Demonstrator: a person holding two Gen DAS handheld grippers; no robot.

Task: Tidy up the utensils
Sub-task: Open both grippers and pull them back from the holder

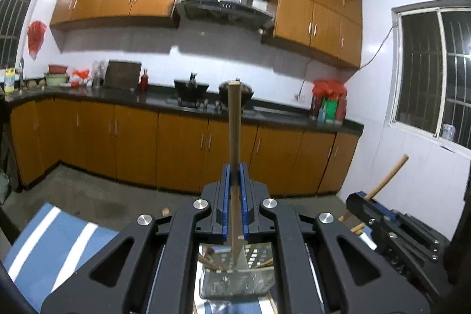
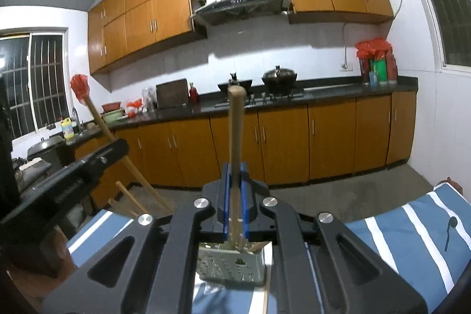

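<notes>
The left gripper (image 1: 235, 171) is clamped on a brown wooden handle (image 1: 234, 122), its blue pads (image 1: 226, 196) pressed against both sides of the shaft, which rises straight up past the fingertips. Below the jaws, the handle drops into a perforated metal utensil holder (image 1: 235, 281) that stands on a blue and white striped cloth (image 1: 59, 237); other wooden sticks (image 1: 206, 258) lean inside the same holder. The right gripper (image 2: 234, 169) is likewise closed on a lighter wooden handle (image 2: 235, 131), held upright between its blue pads (image 2: 225, 202), with the lower end reaching down into the utensil holder (image 2: 232, 267) among more sticks. In the right wrist view the left gripper (image 2: 97, 158) shows at the left edge with its handle (image 2: 100, 119) slanting up and away. In the left wrist view the right gripper (image 1: 365, 205) appears at the right edge with its handle (image 1: 388, 175) angled upward. A dark spoon (image 2: 449, 228) lies on the striped cloth (image 2: 412, 231), well apart from the holder. Behind stand orange cabinets (image 1: 176, 143), a dark counter (image 1: 265, 114) and a covered wok (image 2: 279, 75).
</notes>
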